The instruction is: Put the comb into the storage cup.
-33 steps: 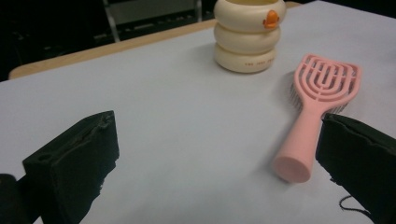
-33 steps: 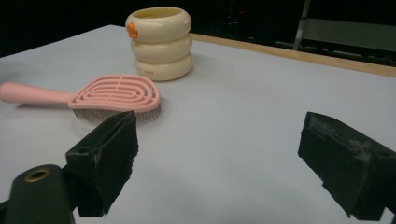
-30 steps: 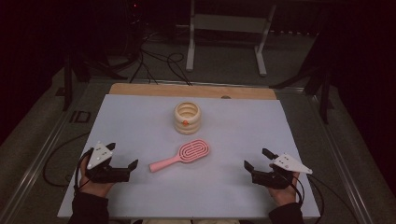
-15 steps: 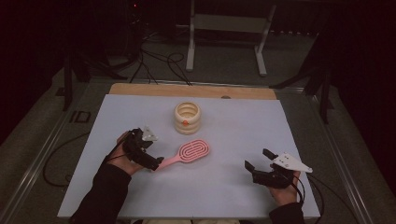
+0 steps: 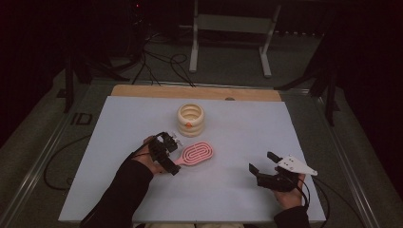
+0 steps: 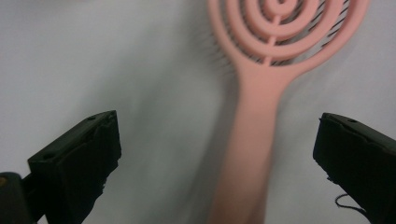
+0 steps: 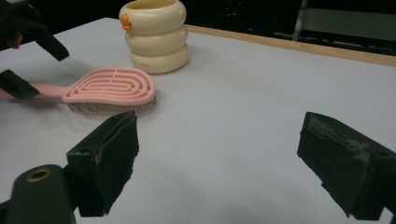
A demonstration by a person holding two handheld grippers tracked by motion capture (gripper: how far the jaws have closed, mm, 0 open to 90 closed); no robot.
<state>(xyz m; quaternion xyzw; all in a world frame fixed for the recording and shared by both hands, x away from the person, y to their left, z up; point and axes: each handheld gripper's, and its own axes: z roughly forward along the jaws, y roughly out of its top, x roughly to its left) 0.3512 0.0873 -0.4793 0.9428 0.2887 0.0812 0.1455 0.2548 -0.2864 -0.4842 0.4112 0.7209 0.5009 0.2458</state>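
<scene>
Since the earlier frame, my left hand-held gripper [image 5: 172, 154] has advanced from the counter's [image 5: 247, 190] near left corner to the brush [image 5: 195, 155]. Its jaws stand spread, one on each side of the pink handle, not yet closed on it. Brush lies bristles down at mid-counter, just in front of the cream ringed pot [image 5: 191, 119]. My right hand-held gripper [image 5: 262, 164] hovers near the right edge, jaws spread, holding nothing.

The left black two-jaw gripper [image 5: 167, 154] is hanging low over the table with jaws spread wide, while the right black two-jaw gripper [image 5: 262, 167] is resting near the front edge, likewise gaping.
</scene>
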